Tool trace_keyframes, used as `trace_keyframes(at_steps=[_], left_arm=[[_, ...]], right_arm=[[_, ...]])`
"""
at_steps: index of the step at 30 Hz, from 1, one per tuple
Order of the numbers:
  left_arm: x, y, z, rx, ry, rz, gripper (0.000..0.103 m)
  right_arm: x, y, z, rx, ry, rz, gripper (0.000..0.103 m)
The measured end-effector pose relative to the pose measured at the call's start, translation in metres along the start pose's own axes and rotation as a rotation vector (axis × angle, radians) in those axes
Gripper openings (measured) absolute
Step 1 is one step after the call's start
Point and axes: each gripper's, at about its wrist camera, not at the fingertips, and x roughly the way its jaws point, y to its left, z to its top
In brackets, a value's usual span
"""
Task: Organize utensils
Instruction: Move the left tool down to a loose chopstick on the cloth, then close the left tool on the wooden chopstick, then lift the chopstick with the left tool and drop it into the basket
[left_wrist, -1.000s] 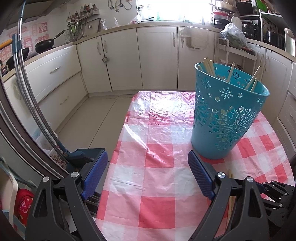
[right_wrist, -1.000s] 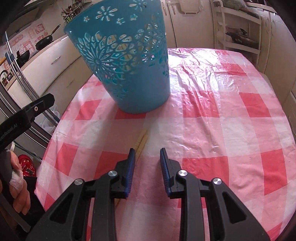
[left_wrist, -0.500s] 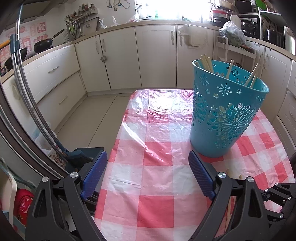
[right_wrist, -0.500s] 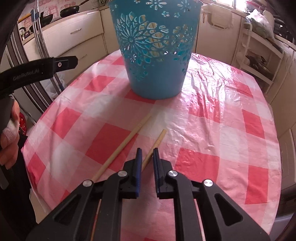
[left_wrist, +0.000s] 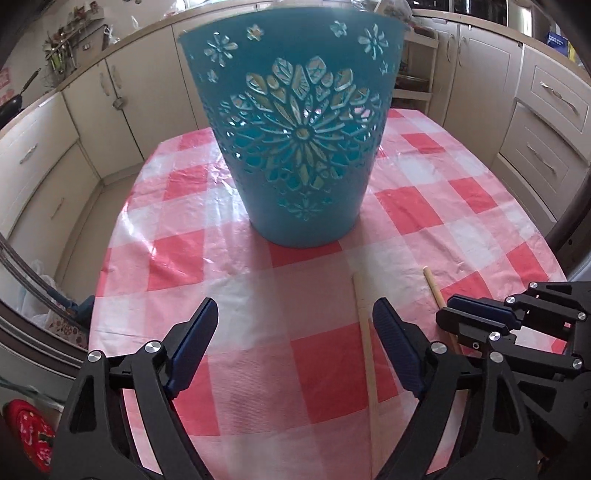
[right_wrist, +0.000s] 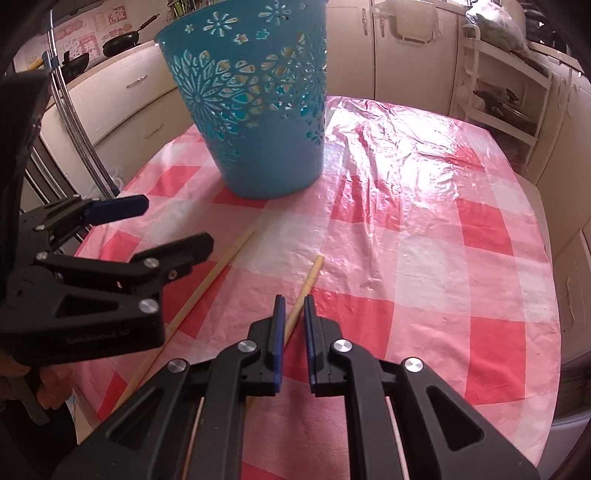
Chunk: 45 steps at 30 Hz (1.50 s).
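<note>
A teal cut-out basket (left_wrist: 295, 147) stands on the red-and-white checked tablecloth (left_wrist: 236, 295); it also shows in the right wrist view (right_wrist: 255, 107). Two wooden chopsticks lie in front of it. My left gripper (left_wrist: 295, 325) is open and empty, its right finger beside the longer chopstick (left_wrist: 365, 332). My right gripper (right_wrist: 293, 306) is shut on the shorter chopstick (right_wrist: 310, 275), whose tip points toward the basket. The longer chopstick (right_wrist: 218, 269) lies to its left, by the left gripper (right_wrist: 173, 225).
The table's left edge (left_wrist: 107, 269) drops to the floor near a metal rail (right_wrist: 74, 122). Cream kitchen cabinets (left_wrist: 92, 122) surround the table. A white shelf rack (right_wrist: 498, 92) stands at the back right.
My left gripper has moved right and closer to the basket, over the table. My right gripper has closed from part-open onto the shorter chopstick. The two chopsticks now lie apart.
</note>
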Motion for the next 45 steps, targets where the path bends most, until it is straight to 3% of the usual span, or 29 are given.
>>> trace_keyframes(at_steps=[8, 10, 13, 19, 30, 34, 45], left_arm=[[0.017, -0.002, -0.005, 0.002, 0.052, -0.024, 0.059], [0.017, 0.002, -0.006, -0.015, 0.051, -0.026, 0.044], [0.015, 0.007, -0.007, -0.036, 0.051, -0.031, 0.03], [0.012, 0.007, -0.008, -0.033, 0.047, -0.037, 0.01], [0.012, 0.002, -0.008, -0.001, 0.036, -0.011, 0.008], [0.011, 0.003, -0.008, -0.006, 0.034, -0.022, 0.005], [0.008, 0.008, -0.008, -0.008, 0.03, -0.038, 0.005]], right_arm=[[0.002, -0.003, 0.002, 0.017, -0.015, 0.013, 0.011], [0.002, -0.004, 0.002, 0.024, -0.018, 0.018, 0.013], [0.003, -0.002, 0.003, 0.02, -0.022, 0.022, 0.019], [0.006, 0.006, 0.004, -0.003, -0.028, 0.013, 0.026], [0.007, 0.012, 0.003, -0.04, -0.035, 0.0, 0.026], [0.007, 0.016, 0.002, -0.056, -0.037, -0.006, 0.015], [0.008, 0.016, 0.001, -0.069, -0.05, -0.021, 0.015]])
